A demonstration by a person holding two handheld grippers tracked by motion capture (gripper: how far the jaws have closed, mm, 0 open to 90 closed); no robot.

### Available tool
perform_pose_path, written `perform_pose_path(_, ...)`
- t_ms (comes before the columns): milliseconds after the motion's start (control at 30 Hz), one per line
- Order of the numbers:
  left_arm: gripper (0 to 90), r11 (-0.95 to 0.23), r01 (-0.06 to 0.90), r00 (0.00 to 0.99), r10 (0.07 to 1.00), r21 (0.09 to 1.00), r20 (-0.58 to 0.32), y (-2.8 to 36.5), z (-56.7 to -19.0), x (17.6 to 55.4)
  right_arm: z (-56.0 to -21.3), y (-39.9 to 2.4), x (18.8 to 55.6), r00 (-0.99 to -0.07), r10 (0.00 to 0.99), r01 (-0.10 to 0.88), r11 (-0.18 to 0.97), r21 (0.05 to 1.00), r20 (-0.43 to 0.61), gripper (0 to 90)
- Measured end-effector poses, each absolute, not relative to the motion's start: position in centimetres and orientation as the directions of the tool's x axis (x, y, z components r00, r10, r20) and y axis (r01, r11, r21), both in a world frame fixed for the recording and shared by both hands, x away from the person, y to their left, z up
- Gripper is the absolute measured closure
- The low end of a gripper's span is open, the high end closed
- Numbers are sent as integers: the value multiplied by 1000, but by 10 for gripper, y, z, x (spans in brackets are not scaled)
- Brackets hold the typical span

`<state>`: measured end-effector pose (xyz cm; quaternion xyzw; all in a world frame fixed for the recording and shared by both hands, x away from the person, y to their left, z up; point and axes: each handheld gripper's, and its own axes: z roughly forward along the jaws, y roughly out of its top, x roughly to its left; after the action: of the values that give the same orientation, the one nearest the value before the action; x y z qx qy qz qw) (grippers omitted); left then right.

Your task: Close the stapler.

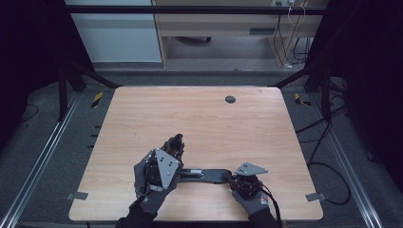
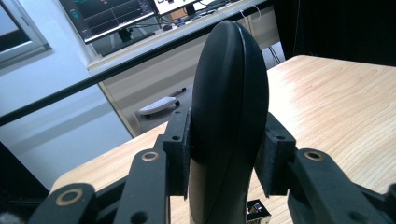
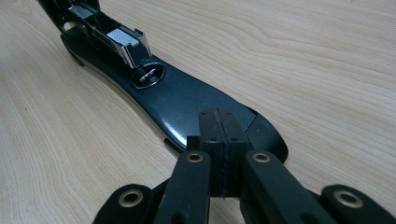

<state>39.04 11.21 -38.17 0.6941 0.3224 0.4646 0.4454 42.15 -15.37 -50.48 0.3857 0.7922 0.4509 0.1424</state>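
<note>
A black stapler lies swung open on the wooden table (image 1: 199,118). Its flat base (image 1: 209,175) (image 3: 187,102) rests on the wood, with the round anvil (image 3: 148,75) and the metal staple magazine (image 3: 121,39) exposed. My right gripper (image 1: 231,177) (image 3: 219,135) is shut, with nothing between its jaws, and its tips rest on the near end of the base. The stapler's rounded top cover (image 1: 177,142) (image 2: 229,93) stands raised, and my left gripper (image 1: 174,148) (image 2: 226,154) is shut on it, a pad pressing each side.
A small round grommet (image 1: 230,99) sits near the table's far edge. Beyond the table stand a desk with monitors (image 2: 112,14) and a dark crossbar (image 1: 190,9). Cables (image 1: 328,166) trail on the floor at the right.
</note>
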Motion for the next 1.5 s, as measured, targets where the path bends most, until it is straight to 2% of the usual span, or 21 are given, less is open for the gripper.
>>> perform_pose_path(1500,592,-590,-39,351,748,807,564,59,-407,387,-505,-154,421,-667,734,481,295,826,126,900)
